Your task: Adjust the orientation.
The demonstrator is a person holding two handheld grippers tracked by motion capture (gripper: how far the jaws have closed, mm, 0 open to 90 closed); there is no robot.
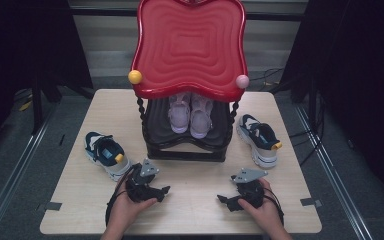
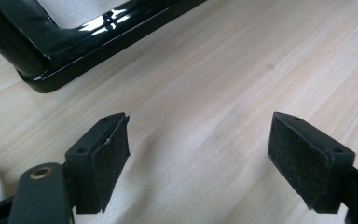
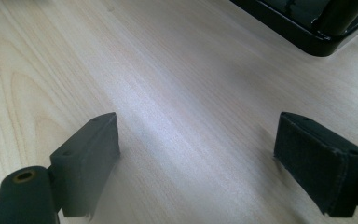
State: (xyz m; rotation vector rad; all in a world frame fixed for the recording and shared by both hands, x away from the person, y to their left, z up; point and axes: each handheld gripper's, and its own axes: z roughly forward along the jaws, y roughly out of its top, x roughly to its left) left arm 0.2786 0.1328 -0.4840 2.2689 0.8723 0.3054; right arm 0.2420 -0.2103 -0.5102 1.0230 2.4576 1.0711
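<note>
Both hands rested low on the pale wooden table (image 1: 190,210); the left gripper (image 2: 198,154) held its jaws wide apart over bare wood, nothing between them; the right gripper (image 3: 198,158) stood likewise spread and empty. Nearest the left one lay a navy-and-white sneaker with a yellow toe (image 1: 105,154) (its twin (image 1: 260,139) lay at the right), beside the black shoe rack with a red wavy top (image 1: 190,47), well apart from the jaws.

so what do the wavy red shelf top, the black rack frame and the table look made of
Wavy red shelf top: seemingly moulded plastic, glossy, with rippled contours and soft highlights. Black rack frame: hard and lacquer-shiny, showing sharp white reflections; plastic or coated metal, can't tell which. Pale table: light wood or wood-look laminate, matte, with long grain lines.
</note>
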